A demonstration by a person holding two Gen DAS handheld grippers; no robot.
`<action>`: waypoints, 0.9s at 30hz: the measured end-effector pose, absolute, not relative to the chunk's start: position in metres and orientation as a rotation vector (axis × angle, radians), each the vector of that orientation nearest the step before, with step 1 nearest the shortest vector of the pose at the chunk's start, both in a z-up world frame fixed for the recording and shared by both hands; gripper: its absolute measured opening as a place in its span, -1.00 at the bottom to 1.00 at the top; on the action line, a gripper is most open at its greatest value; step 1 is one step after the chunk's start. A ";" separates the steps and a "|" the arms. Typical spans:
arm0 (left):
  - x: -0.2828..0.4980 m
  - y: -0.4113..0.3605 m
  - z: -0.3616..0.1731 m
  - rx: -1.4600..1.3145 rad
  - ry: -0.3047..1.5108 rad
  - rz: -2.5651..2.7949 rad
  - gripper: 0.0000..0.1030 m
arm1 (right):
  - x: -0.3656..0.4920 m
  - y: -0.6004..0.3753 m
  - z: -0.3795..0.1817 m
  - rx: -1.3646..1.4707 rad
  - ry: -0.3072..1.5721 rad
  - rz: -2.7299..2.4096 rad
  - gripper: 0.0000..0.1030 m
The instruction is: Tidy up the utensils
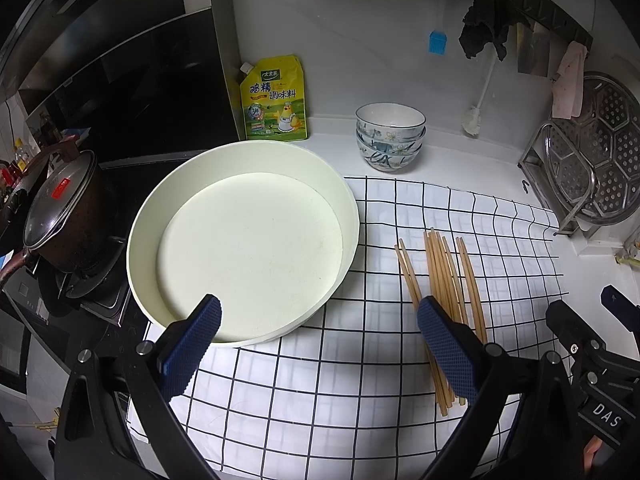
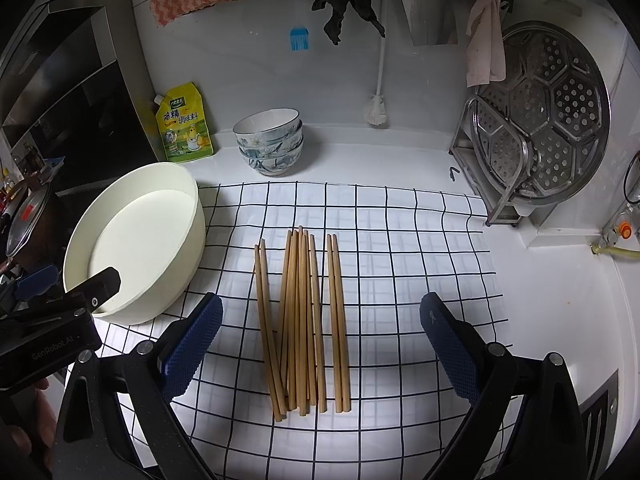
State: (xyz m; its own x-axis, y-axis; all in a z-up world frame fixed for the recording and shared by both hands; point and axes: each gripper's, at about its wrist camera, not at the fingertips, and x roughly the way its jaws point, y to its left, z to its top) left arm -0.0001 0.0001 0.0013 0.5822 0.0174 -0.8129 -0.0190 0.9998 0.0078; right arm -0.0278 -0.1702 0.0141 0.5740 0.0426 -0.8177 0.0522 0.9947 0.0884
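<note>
Several wooden chopsticks (image 2: 302, 320) lie in a loose bundle on a white cloth with a black grid (image 2: 400, 280). They also show in the left wrist view (image 1: 444, 280). A round cream tray (image 1: 244, 240) stands empty at the cloth's left edge; it also shows in the right wrist view (image 2: 136, 240). My right gripper (image 2: 320, 344) is open and empty, its fingers on either side of the chopsticks' near ends, above them. My left gripper (image 1: 318, 344) is open and empty, hovering over the cloth between tray and chopsticks.
A stack of patterned bowls (image 2: 270, 144) and a yellow seasoning pouch (image 2: 184, 124) stand at the back wall. A metal rack with a steamer plate (image 2: 544, 128) is at the right. A lidded pot (image 1: 60, 208) sits on the stove at left.
</note>
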 end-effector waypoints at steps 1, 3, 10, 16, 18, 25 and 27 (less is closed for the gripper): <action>0.000 0.000 0.001 -0.002 0.949 0.021 0.88 | -0.027 -0.170 0.014 0.107 0.961 -0.004 0.84; 0.000 0.000 0.001 -0.005 0.949 0.017 0.88 | -0.026 -0.170 0.014 0.105 0.962 -0.002 0.84; 0.002 -0.005 -0.013 -0.034 0.964 -0.002 0.88 | -0.025 -0.183 -0.001 0.113 0.983 0.041 0.84; 0.002 -0.022 -0.037 -0.074 0.970 -0.033 0.88 | -0.020 -0.202 -0.037 0.121 1.023 0.097 0.84; 0.003 -0.031 -0.047 -0.065 0.979 -0.030 0.88 | -0.019 -0.208 -0.047 0.121 1.020 0.104 0.84; 0.010 -0.051 -0.085 -0.075 1.037 -0.009 0.88 | -0.003 -0.225 -0.094 0.088 1.069 0.101 0.83; 0.014 -0.054 -0.098 -0.080 1.058 -0.005 0.88 | 0.001 -0.227 -0.108 0.087 1.087 0.110 0.83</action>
State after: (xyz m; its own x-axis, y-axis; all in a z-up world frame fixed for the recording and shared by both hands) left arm 0.0144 -0.0543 -0.0980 0.4907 -0.0423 -0.8703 -0.0347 0.9971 -0.0681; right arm 0.0015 -0.2272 -0.1084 0.4602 0.1320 -0.8780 -0.0466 0.9911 0.1246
